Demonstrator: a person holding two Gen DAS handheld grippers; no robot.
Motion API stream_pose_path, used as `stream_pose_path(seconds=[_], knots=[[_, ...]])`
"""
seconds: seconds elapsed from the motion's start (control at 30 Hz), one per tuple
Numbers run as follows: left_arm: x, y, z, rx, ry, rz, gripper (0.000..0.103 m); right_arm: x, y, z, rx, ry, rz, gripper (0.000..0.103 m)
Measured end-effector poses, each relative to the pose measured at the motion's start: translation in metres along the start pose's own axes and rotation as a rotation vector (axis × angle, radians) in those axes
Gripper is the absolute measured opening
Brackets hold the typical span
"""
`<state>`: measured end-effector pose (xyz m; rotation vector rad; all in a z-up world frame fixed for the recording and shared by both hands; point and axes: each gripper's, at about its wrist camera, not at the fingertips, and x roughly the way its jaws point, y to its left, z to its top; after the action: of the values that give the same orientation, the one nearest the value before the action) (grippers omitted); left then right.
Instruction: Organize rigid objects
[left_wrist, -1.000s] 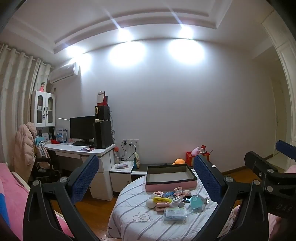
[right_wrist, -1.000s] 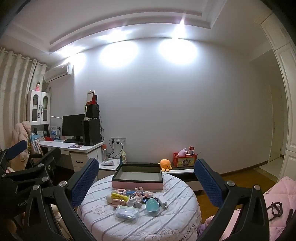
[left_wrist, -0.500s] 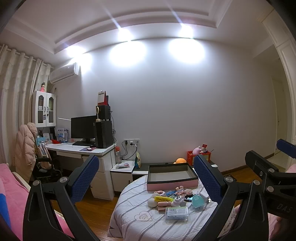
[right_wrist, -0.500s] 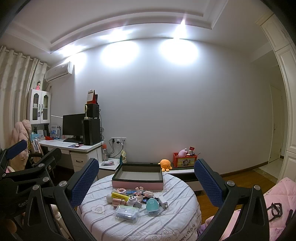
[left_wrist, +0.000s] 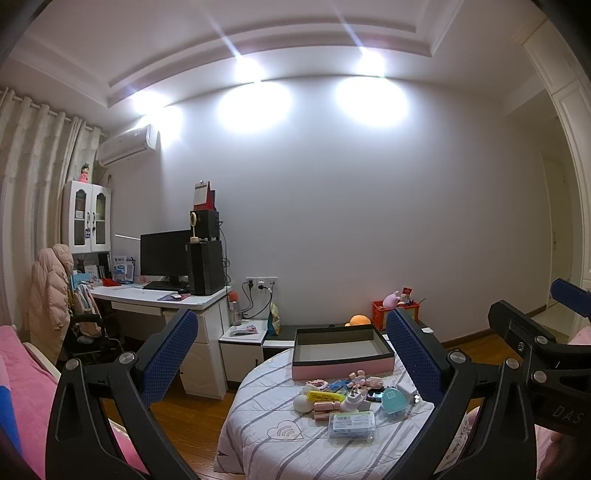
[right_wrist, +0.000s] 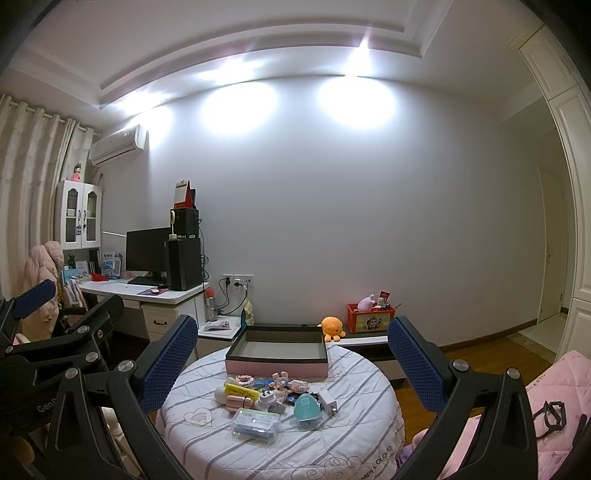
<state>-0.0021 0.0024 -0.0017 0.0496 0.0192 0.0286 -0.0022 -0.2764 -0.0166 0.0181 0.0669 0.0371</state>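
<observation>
I face a plain white wall (right_wrist: 369, 221) lit by ceiling spotlights (left_wrist: 243, 68); a white desk (left_wrist: 162, 299), curtains (right_wrist: 33, 155) and wood floor (left_wrist: 184, 432) lie left.

I'm seeing a pink box (right_wrist: 276, 367) with black rim, white grey-striped table cover (right_wrist: 343, 439), yellow tube (right_wrist: 240, 392), teal case (right_wrist: 306, 405), orange plush (right_wrist: 332, 326).
</observation>
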Motion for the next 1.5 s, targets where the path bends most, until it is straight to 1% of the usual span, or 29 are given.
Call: stream_pose_path(seconds=[1.5], knots=[[-0.0019, 0.005, 0.0037, 0.004, -0.004, 0.001, 0.103, 0.0046, -0.0041, 0.0016, -0.017, -0.003, 0.006, 0.103]])
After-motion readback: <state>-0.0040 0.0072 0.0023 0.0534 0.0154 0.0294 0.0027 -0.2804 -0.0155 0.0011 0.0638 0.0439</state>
